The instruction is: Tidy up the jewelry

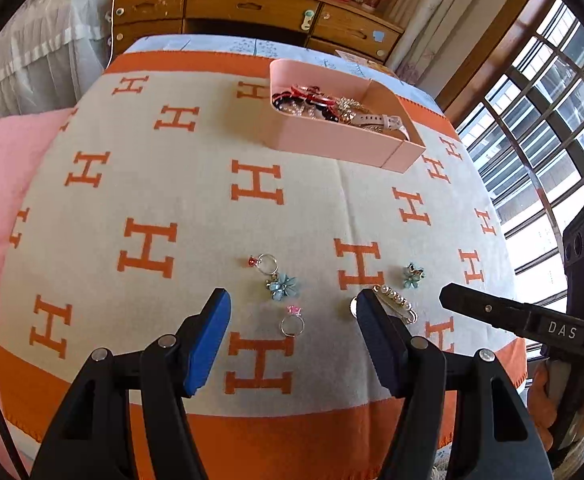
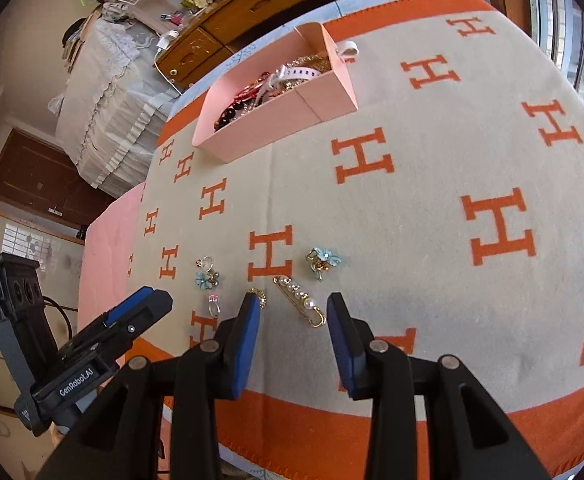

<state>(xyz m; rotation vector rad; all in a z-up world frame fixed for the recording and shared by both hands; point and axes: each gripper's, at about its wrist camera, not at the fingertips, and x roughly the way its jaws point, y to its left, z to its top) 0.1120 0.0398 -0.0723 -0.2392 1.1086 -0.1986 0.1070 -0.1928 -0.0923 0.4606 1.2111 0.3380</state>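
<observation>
The pink tray point(image 1: 344, 142) sits at 12 o'clock, well beyond both tools. The right tool point(image 2: 294, 338), fingers apart and empty, is nearer the pearl pin point(image 2: 300, 300), which lies just ahead at 12 o'clock, long axis running 11-to-5. The left tool point(image 1: 292, 338), also spread and empty, frames the pink ring point(image 1: 292, 321).

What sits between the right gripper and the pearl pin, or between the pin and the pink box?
Nothing visible. The right gripper is open with the pearl pin lying just ahead between its fingers. From the pin to the pink box there is only bare blanket; the blue flower lies slightly aside.
</observation>
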